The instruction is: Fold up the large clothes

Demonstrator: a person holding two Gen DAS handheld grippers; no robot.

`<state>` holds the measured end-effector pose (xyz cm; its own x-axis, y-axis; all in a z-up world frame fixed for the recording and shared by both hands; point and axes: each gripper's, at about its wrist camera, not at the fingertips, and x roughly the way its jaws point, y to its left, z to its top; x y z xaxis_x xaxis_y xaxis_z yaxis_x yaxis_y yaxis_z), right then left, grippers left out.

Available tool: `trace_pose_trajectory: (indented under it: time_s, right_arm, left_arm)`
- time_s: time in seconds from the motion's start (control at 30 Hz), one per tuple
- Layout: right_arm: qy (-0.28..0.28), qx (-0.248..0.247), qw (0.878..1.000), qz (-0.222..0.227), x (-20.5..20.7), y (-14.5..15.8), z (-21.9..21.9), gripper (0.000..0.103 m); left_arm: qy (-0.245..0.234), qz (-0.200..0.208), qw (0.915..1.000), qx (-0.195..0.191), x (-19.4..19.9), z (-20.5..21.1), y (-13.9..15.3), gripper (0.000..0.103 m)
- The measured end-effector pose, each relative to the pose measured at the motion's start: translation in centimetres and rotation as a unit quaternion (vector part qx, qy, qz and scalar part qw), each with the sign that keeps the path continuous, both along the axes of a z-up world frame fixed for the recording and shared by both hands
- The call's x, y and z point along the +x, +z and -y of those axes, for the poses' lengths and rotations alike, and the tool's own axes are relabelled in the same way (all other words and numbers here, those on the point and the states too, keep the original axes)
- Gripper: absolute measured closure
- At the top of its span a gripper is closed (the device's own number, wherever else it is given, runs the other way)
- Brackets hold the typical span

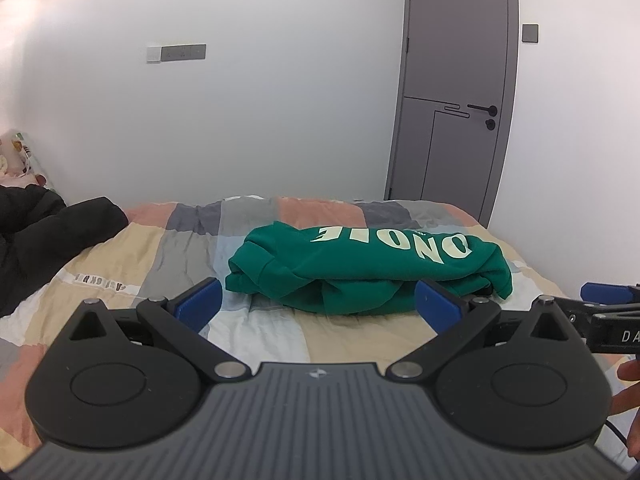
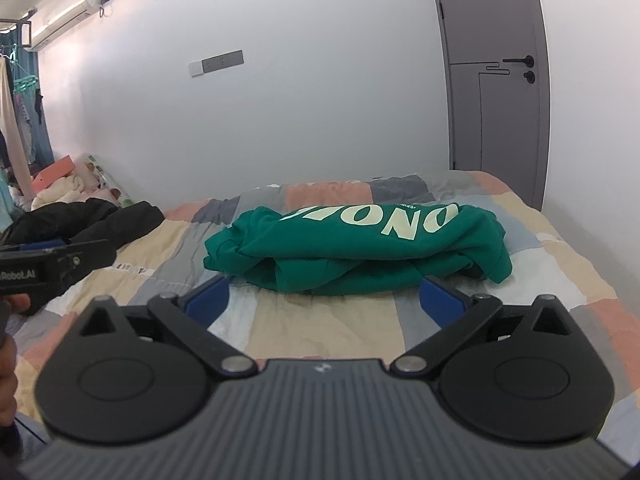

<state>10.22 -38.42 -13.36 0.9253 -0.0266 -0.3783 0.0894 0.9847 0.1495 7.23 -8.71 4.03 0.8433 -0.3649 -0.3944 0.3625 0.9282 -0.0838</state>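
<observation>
A green sweatshirt point(image 1: 372, 268) with cream letters lies folded in a thick bundle in the middle of the patchwork bed; it also shows in the right wrist view point(image 2: 360, 244). My left gripper point(image 1: 318, 304) is open and empty, its blue pads spread wide just short of the bundle's near edge. My right gripper point(image 2: 326, 300) is open and empty too, held just in front of the bundle. The right gripper's body shows at the right edge of the left wrist view point(image 1: 608, 312). The left gripper's body shows at the left edge of the right wrist view point(image 2: 52, 268).
A black jacket point(image 1: 44, 232) lies on the bed's left side, also seen in the right wrist view point(image 2: 88, 220). The quilt point(image 1: 160, 252) is a patchwork of pastel squares. A grey door point(image 1: 456, 92) stands behind the bed at the right. Pillows and soft toys point(image 2: 80, 184) lie at the far left.
</observation>
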Motion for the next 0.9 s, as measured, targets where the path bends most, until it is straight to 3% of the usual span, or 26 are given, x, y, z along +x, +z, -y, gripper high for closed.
trace_pose_trajectory:
  time_s: [0.9]
  right_arm:
    - [0.003, -0.003, 1.000, -0.003, -0.15, -0.06, -0.56, 0.000]
  left_arm:
    - [-0.006, 0.002, 1.0000, -0.005, -0.36, -0.16, 0.30, 0.000]
